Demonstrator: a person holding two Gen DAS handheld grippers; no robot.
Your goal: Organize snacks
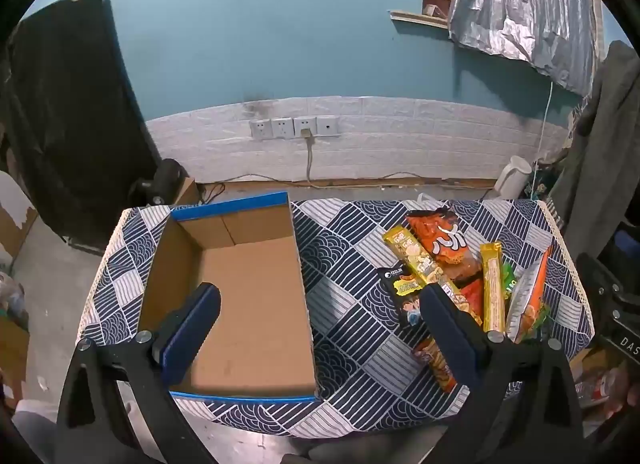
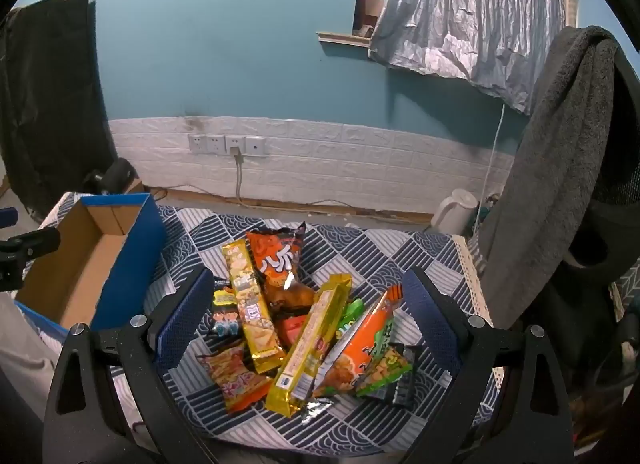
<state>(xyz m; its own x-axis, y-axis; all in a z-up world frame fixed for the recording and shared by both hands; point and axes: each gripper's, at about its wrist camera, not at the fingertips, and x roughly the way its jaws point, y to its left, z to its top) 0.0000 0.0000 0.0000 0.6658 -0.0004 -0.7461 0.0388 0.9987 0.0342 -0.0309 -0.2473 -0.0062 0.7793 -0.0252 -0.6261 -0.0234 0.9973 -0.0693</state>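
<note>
The left gripper (image 1: 320,304) is hovering with its jaws spread wide and gripping nothing, straddling the right wall of the open cardboard box (image 1: 240,304) on the patterned tablecloth (image 1: 352,248). The right gripper (image 2: 308,316) is likewise standing fully released — its fingers are flanking the pile of snack packets (image 2: 304,324), which is lying on the cloth to the right of the box, apart from it.
</note>
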